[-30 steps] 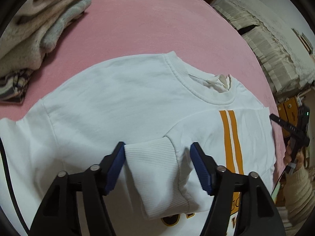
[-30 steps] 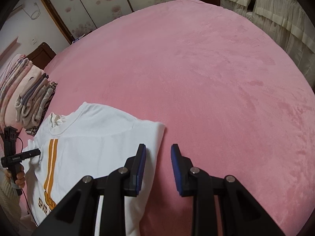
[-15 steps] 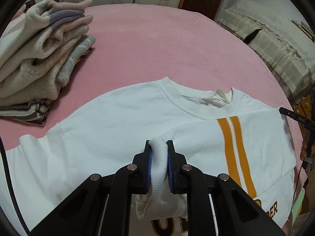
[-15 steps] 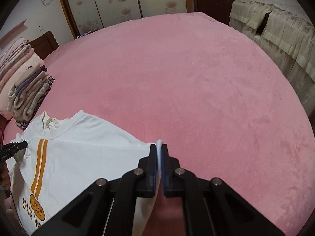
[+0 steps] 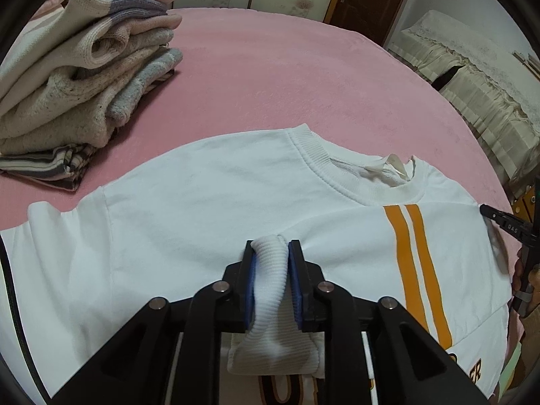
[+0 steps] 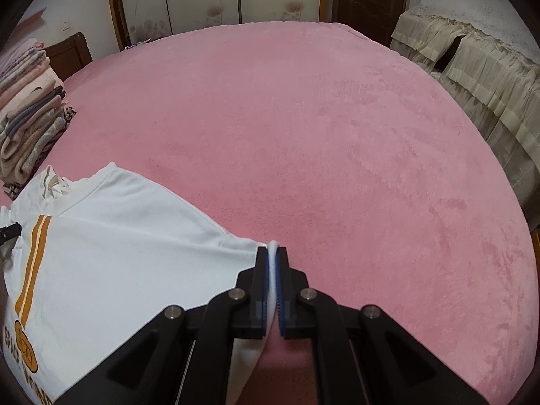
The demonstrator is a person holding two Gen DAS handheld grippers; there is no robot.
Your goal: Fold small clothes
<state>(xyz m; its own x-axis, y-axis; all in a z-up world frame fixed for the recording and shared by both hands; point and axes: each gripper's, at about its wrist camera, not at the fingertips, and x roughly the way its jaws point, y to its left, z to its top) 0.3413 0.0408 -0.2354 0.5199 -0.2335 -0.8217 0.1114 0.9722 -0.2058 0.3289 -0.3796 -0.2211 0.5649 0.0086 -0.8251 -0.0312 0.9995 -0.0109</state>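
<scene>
A small white sweatshirt [image 5: 209, 202] with two orange stripes lies front up on the pink bed, its neck pointing away. Its sleeve is folded across the chest. My left gripper [image 5: 271, 248] is shut on the ribbed sleeve cuff [image 5: 270, 283] and holds it just above the chest. In the right wrist view the sweatshirt [image 6: 111, 263] lies at lower left. My right gripper [image 6: 272, 253] is shut on the shirt's right side edge, which is lifted a little off the bed.
A stack of folded knitwear [image 5: 77, 67] sits at the far left of the pink bed [image 6: 320, 135], also seen in the right wrist view [image 6: 27, 114]. A cream covered sofa [image 6: 479, 60] stands to the right. A wardrobe and a door stand behind.
Both grippers closed: the left on the sleeve cuff, the right on the shirt's side edge. Both have since lifted slightly, and the views tilted up toward the room.
</scene>
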